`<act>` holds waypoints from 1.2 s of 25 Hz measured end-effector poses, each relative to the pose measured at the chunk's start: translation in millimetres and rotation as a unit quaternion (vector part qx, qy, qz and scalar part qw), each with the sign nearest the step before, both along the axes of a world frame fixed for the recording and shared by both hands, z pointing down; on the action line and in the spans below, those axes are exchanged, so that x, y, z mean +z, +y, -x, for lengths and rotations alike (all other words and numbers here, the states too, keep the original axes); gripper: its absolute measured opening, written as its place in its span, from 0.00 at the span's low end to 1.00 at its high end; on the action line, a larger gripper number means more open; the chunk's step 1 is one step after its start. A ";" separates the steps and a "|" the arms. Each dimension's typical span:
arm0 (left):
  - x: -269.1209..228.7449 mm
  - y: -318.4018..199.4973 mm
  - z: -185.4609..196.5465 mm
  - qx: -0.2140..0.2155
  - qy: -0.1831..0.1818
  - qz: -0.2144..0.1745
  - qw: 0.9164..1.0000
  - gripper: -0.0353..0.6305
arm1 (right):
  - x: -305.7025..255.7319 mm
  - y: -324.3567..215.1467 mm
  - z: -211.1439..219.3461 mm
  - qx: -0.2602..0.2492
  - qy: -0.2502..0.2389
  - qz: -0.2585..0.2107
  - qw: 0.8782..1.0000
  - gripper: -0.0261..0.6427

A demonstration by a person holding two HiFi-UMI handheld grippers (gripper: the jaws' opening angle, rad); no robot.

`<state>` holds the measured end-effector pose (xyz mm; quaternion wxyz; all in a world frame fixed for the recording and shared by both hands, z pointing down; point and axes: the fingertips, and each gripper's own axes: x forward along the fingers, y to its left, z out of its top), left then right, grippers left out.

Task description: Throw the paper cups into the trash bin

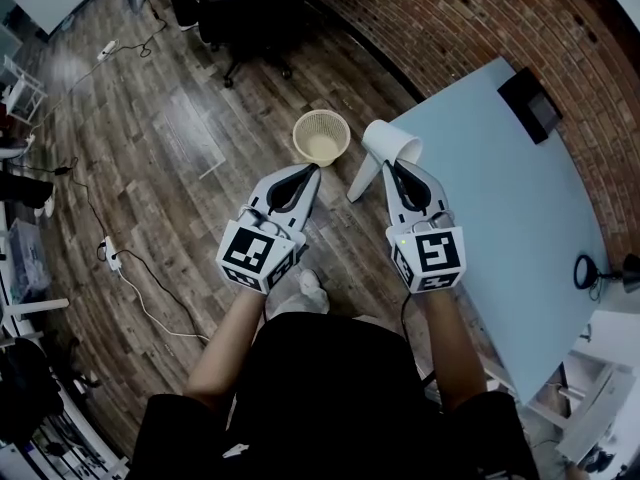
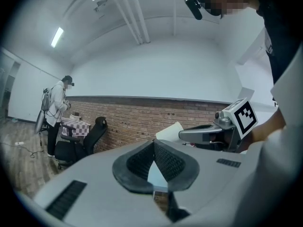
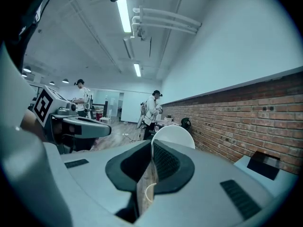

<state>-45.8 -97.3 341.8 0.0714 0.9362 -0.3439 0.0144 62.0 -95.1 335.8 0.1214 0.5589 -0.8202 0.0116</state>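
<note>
While my right gripper (image 1: 396, 167) is clamped on the white paper cup (image 1: 390, 142), what matters is where the cream, open-weave round trash bin (image 1: 335, 120) sits from it. In the head view the bin stands on the brown wood-plank floor (image 1: 170, 138) just up and to the left of the cup, near the middle of the frame. It is a little beyond both sets of jaw tips and roughly between them. The right hand is the one carrying and the bin is close to it, so I judge a short carry toward the upper left puts the cup over the opening.

The cup looks plain, smooth and undented. It seems to lie sideways across the frame, its broader end toward the bin — which end is the mouth I cannot tell. It hangs at the corner of the pale blue table (image 1: 500, 168), above the floor.

My left gripper (image 1: 306, 172) has its jaws together with nothing between them.
</note>
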 end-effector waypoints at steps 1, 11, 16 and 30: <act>-0.6 -3.5 4.7 -0.003 0.003 -0.001 1.000 0.07 | -0.1 -3.5 4.1 0.000 0.000 0.000 1.000 0.06; 6.3 -30.2 28.9 -0.007 0.016 0.010 1.000 0.07 | 0.0 -34.8 45.2 -0.013 0.000 0.002 1.000 0.06; 7.2 -39.2 37.0 -0.012 0.015 0.011 1.000 0.07 | 1.1 -48.1 53.3 -0.019 -0.003 0.003 1.000 0.06; 8.8 -91.4 52.6 -0.047 0.008 0.010 0.999 0.07 | -0.3 -110.1 70.3 -0.053 -0.015 -0.006 0.998 0.06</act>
